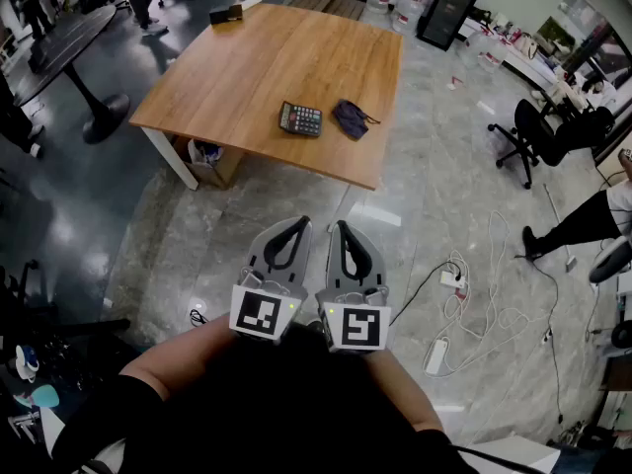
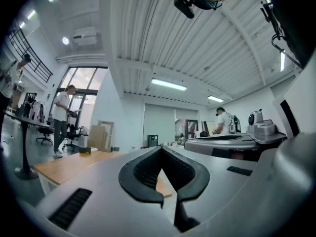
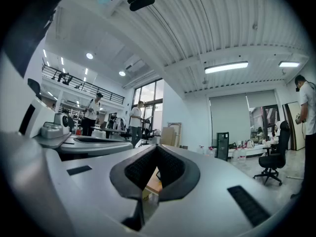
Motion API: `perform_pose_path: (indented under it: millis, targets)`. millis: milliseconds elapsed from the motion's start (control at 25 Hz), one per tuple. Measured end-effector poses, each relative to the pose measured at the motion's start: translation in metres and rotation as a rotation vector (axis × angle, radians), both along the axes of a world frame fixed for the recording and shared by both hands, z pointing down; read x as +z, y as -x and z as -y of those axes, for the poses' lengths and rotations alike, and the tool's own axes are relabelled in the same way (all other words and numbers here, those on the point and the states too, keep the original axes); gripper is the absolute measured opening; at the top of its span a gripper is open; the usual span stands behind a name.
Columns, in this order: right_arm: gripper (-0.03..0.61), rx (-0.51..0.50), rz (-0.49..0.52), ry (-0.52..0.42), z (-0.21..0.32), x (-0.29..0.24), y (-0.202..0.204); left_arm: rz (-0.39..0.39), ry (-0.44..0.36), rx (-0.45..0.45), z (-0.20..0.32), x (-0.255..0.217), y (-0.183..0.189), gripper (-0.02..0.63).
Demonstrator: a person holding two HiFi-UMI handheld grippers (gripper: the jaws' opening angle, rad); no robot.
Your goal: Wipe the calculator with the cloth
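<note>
Big open office, grey stone floor (image 1: 197, 235), and one wooden table (image 1: 267, 57) stood out ahead of me, well beyond my reach. On it, toward the near right corner, the calculator (image 1: 300, 119) lay flat, keys up. Just to its right sat the dark cloth (image 1: 351, 119), bunched in a heap, with a narrow strip of wood between the two. Far off at the table's far left end, a small dark object (image 1: 226, 14) rested near the edge; I could not tell what it was.

Down low in the head view, my left gripper (image 1: 299, 222) and my right gripper (image 1: 339, 226) were held side by side over the floor, close together, both pointing toward the table. The left gripper (image 2: 161, 148) was clenched, pads meeting at the tip, nothing between them. Same story for the right gripper (image 3: 156, 147): jaws together, empty, only a sliver of tabletop showing through the loop behind the tip.

Under the table's near left leg, a cardboard box (image 1: 212, 161) stood on the floor. Off to the right, white cables (image 1: 474, 304) sprawled across the floor, and farther right a black office chair (image 1: 538, 136) stood alone. At the far left, a round dark table (image 1: 69, 38) stood on its pedestal.
</note>
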State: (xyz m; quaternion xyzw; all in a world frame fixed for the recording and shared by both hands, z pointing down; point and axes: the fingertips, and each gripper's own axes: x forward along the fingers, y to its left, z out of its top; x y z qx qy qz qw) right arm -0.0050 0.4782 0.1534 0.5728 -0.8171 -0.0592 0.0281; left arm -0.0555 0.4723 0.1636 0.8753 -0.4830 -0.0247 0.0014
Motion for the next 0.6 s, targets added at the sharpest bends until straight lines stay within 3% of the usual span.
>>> perform_pose_path:
  millis: [360,600]
  targets:
    - [0.015,-0.004,0.021,0.012,-0.005,0.006,-0.015,0.042,-0.019,0.008,-0.004,0.006,-0.019,0.008]
    - [0.015,-0.020,0.033,0.030,-0.012,0.004,-0.034,0.023,0.012,0.002,-0.011,0.004,-0.036,0.008]
